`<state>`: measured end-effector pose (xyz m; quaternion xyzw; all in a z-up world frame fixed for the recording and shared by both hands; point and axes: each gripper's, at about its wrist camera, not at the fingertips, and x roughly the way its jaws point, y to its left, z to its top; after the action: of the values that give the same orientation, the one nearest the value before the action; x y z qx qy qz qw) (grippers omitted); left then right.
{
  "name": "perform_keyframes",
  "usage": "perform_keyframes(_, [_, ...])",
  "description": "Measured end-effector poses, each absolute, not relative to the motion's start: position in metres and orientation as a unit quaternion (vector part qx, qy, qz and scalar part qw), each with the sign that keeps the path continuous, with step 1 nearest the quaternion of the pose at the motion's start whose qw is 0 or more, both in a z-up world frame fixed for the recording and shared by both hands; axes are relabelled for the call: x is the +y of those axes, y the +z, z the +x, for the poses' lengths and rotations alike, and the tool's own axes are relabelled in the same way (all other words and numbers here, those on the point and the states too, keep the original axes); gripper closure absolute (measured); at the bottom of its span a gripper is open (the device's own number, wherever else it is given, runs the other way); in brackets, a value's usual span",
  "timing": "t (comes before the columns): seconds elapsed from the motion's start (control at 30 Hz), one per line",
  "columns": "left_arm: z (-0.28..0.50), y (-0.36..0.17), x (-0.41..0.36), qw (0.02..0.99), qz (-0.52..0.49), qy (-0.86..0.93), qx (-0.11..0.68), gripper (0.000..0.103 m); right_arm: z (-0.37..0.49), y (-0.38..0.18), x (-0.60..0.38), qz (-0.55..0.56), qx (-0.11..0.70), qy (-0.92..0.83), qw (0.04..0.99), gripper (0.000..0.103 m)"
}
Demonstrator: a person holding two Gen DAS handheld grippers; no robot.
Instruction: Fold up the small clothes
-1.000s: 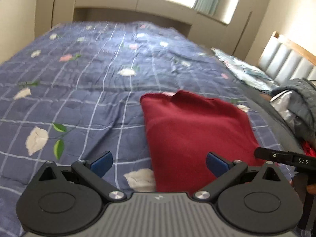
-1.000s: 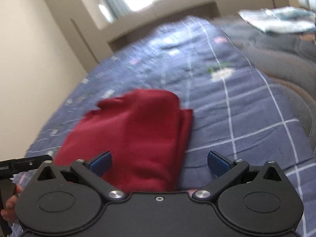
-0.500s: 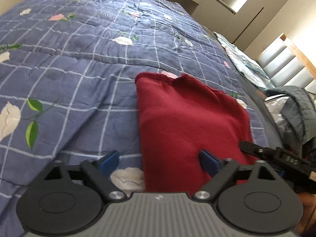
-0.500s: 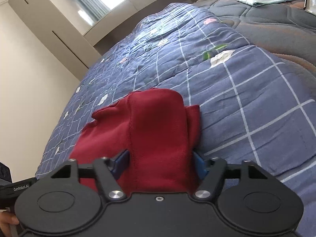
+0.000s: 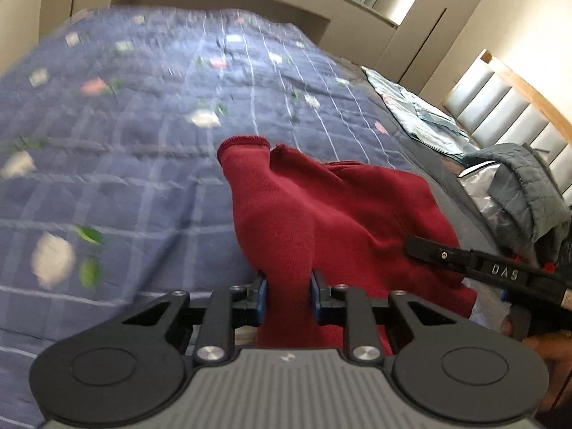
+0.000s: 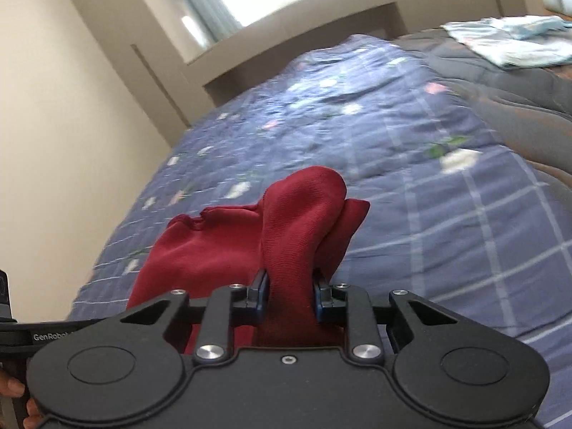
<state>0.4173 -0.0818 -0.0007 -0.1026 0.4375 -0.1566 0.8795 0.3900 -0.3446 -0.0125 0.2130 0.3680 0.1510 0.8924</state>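
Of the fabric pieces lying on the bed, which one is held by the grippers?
The red garment: both the left gripper and right gripper pinch it. The pale blue folded cloth lies far off, untouched.

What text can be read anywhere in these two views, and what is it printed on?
"DAS": white letters on the black bar of the right gripper's frame, seen in the left wrist view.
"GenRobo": white letters on the black bar of the left gripper's frame, seen in the right wrist view; the rest is cut off behind the near gripper body.
No writing shows on the red garment or the bedspread.
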Motion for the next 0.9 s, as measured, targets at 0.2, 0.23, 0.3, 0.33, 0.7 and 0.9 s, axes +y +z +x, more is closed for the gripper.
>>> perform_keyframes(0.2, [0.394, 0.034, -0.023, 0.895, -0.077, -0.111, 0.425, 0.078, 0.391, -0.001, -0.278, 0.232, 0.368, 0.209, 0.876, 0.077])
perform_keyframes(0.23, [0.39, 0.038, -0.012, 0.896, -0.073, -0.101, 0.426, 0.078, 0.391, -0.001, -0.264, 0.235, 0.371, 0.22, 0.871, 0.077])
perform_keyframes(0.3, [0.383, 0.042, 0.009, 0.897, -0.065, -0.084, 0.429, 0.078, 0.391, -0.003, -0.238, 0.235, 0.377, 0.237, 0.864, 0.077])
perform_keyframes(0.33, [0.379, 0.042, 0.02, 0.897, -0.063, -0.075, 0.431, 0.077, 0.39, -0.004, -0.227, 0.233, 0.38, 0.243, 0.862, 0.077])
perform_keyframes(0.7, [0.355, 0.001, 0.086, 0.885, -0.1, -0.042, 0.452, 0.076, 0.373, -0.018, -0.148, 0.168, 0.4, 0.247, 0.866, 0.076])
perform_keyframes(0.9, [0.35, -0.013, 0.092, 0.885, -0.103, -0.028, 0.453, 0.065, 0.36, -0.02, -0.141, 0.123, 0.388, 0.23, 0.884, 0.064])
